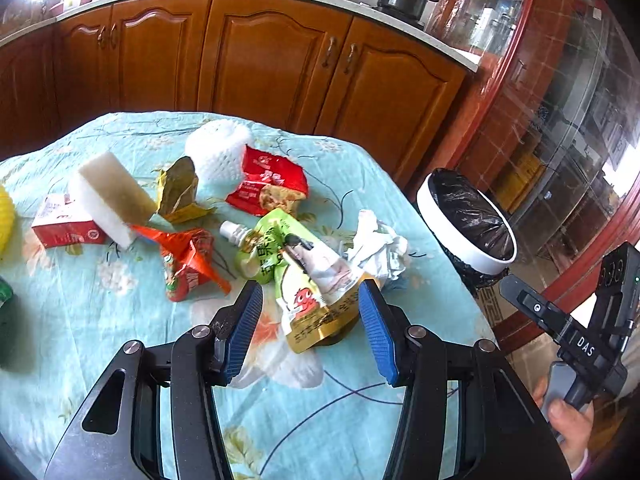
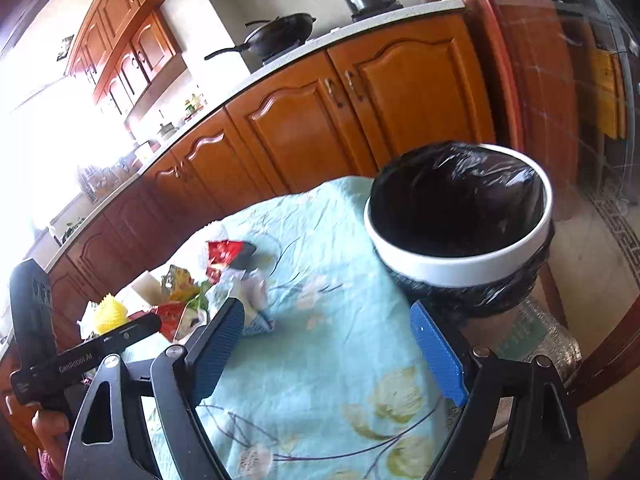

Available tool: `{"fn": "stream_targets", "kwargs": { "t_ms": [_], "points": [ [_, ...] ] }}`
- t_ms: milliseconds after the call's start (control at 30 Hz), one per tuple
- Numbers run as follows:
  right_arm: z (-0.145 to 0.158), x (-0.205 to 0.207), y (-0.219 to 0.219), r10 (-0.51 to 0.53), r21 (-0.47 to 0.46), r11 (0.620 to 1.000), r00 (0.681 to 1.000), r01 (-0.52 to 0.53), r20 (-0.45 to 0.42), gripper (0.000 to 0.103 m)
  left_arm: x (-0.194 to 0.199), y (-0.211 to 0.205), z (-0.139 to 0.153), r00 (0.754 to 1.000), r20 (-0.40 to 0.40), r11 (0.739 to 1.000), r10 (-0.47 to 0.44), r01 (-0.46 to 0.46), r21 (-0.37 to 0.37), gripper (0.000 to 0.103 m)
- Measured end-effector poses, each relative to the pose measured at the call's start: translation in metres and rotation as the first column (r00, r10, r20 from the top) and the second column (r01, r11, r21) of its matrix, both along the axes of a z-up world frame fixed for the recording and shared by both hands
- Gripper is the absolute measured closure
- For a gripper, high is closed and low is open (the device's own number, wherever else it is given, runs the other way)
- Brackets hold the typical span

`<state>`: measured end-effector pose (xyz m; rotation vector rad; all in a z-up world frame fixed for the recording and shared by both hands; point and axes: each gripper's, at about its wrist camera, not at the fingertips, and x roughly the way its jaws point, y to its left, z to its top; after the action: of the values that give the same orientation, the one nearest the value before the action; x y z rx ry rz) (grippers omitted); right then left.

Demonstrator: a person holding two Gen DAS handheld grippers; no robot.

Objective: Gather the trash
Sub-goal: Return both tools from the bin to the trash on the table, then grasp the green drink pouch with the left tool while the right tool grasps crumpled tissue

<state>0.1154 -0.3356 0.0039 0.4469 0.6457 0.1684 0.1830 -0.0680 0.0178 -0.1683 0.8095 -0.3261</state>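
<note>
Trash lies on the blue floral tablecloth (image 1: 120, 312): a white-and-gold snack pouch (image 1: 320, 300), a green spout pouch (image 1: 264, 248), crumpled white tissue (image 1: 380, 244), an orange wrapper (image 1: 188, 264), a red packet (image 1: 268, 184), a yellow-green wrapper (image 1: 180, 192), a white foam net (image 1: 220, 152), a sponge block (image 1: 112, 196) and a red carton (image 1: 60, 224). My left gripper (image 1: 310, 300) is open, its blue pads on either side of the white-and-gold pouch. My right gripper (image 2: 328, 328) is open and empty above the cloth, just before the white bin (image 2: 460, 264) lined with a black bag.
The bin also shows in the left wrist view (image 1: 468, 216) beyond the table's right edge. A yellow spiky ball (image 2: 110, 314) sits at the table's far left. Wooden kitchen cabinets (image 1: 280, 60) stand behind the table. A glass door (image 1: 580, 120) is at the right.
</note>
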Motion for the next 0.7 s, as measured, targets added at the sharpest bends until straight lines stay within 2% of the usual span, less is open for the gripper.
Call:
{"fn": "stream_targets", "kwargs": {
  "t_ms": [267, 567, 633, 700],
  "points": [
    [-0.008, 0.004, 0.041, 0.083, -0.023, 0.996, 0.995, -0.084, -0.049, 0.016, 0.002, 0.017, -0.012, 0.998, -0.068, 0.999, 0.015, -0.018, -0.038, 0.053],
    [-0.005, 0.016, 0.053, 0.117, -0.01, 0.993, 0.992, -0.117, -0.041, 0.017, 0.01, 0.015, -0.009, 0.995, -0.1, 0.997, -0.004, -0.003, -0.077, 0.053],
    [-0.005, 0.023, 0.055, 0.127, 0.001, 0.992, 0.991, -0.127, -0.04, 0.017, 0.013, 0.014, -0.01, 0.994, -0.108, 0.997, -0.007, -0.002, -0.08, 0.053],
    [-0.006, 0.029, 0.057, 0.138, 0.009, 0.99, 0.99, -0.138, -0.042, 0.023, 0.018, 0.012, -0.011, 0.994, -0.112, 0.997, -0.007, -0.002, -0.077, 0.053]
  ]
}}
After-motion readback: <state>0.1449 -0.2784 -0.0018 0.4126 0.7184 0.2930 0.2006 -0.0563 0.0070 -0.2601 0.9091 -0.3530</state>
